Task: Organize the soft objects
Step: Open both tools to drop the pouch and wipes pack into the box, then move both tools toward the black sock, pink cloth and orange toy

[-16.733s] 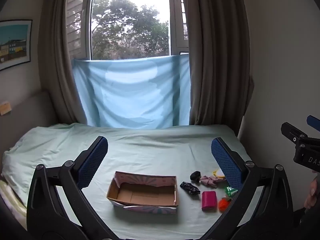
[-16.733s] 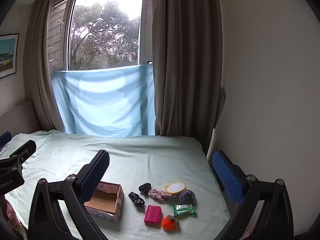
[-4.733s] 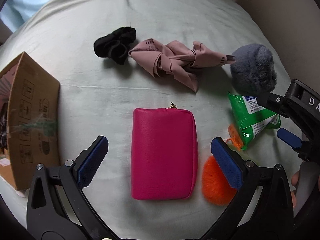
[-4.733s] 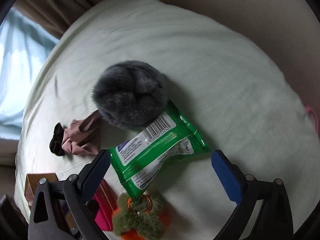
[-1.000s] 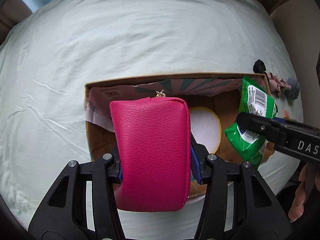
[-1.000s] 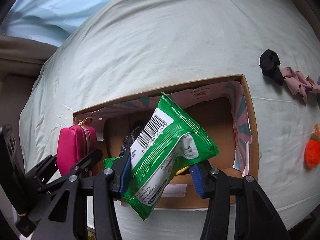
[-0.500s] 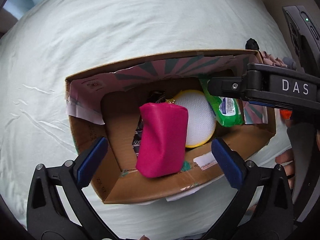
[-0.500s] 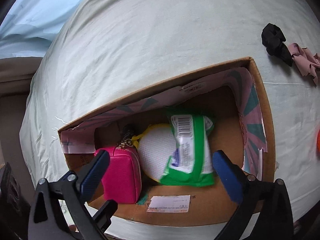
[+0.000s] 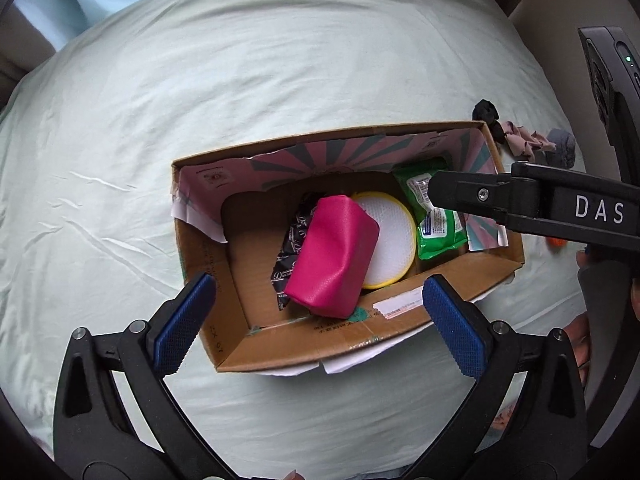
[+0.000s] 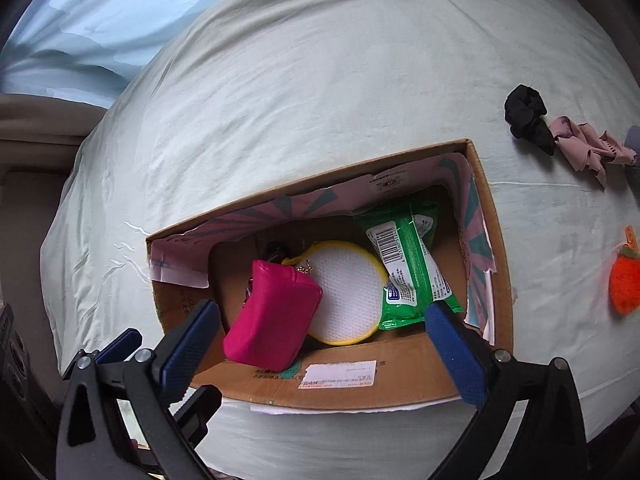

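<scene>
A cardboard box [image 9: 400, 312] [image 10: 360, 384] lies on the bed. Inside it are a pink pouch [image 9: 332, 256] [image 10: 276, 320], a round white pad with a yellow rim [image 9: 390, 238] [image 10: 348, 292], a green wipes pack [image 9: 436, 224] [image 10: 412, 264] and a dark patterned item [image 9: 290, 248]. My left gripper [image 9: 320, 322] is open and empty above the box's near wall. My right gripper [image 10: 320, 344] is open and empty above the box; its body [image 9: 560, 208] crosses the left wrist view. Outside the box lie a black scrunchie [image 10: 528, 116], a pink cloth [image 10: 584, 148], a grey fuzzy ball [image 9: 560, 152] and an orange fuzzy charm [image 10: 624, 284].
The bed has a pale green sheet [image 9: 280, 80]. A light blue cloth [image 10: 100, 20] hangs beyond its far edge. A beige wall [image 9: 560, 12] runs along the right side of the bed.
Both grippers opened and let go: the pink pouch and the green wipes pack dropped into the box. Since half a second ago both grippers have lifted slightly away from the box.
</scene>
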Demonstrator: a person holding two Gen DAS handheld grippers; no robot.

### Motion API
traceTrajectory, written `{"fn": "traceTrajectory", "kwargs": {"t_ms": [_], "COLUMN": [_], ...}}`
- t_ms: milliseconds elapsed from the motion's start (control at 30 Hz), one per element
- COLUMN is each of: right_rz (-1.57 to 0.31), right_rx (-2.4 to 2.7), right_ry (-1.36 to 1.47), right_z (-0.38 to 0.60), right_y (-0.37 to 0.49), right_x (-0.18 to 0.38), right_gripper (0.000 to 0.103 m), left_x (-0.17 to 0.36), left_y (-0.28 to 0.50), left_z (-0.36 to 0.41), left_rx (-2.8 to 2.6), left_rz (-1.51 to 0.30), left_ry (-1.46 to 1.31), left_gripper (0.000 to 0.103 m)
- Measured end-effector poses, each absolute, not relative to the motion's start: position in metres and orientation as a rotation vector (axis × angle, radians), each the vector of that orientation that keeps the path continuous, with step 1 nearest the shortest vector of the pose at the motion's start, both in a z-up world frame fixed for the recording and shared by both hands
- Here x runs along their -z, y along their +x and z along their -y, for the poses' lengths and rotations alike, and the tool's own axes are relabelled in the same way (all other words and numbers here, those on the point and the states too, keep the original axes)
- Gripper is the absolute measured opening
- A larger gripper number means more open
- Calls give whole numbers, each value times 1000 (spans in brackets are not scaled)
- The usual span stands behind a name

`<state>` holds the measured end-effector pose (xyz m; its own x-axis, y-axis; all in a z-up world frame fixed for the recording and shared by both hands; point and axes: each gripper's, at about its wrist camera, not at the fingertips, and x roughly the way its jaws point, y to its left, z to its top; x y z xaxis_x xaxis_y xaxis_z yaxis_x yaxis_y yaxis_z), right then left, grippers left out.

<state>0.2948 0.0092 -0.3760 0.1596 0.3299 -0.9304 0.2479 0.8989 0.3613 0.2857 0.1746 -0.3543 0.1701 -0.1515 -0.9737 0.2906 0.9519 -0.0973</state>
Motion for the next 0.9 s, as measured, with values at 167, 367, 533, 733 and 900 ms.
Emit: {"fn": "traceTrajectory", "kwargs": {"t_ms": [167, 367, 533, 733, 900], "right_rz": [-1370, -1248, -1111, -952, -832], "right_rx": [-84, -102, -104, -78, -30], "right_ry": [431, 294, 204, 132, 106], "right_z": [-13, -23, -29, -33, -26], "right_y": [277, 247, 217, 170, 126], "right_x": [340, 281, 224, 161, 125], "right_gripper": [102, 102, 102, 102, 102], "left_x": [322, 277, 230, 169, 125], "left_y": [265, 236, 207, 172, 136], "left_z": [-185, -199, -212, -224, -232], "left_rx": [301, 272, 250, 222, 204], "left_rz": [-1308, -1218, -1121, -980, -838], "left_ry": [110, 71, 34, 16, 16], "left_gripper": [103, 103, 103, 103, 103]}}
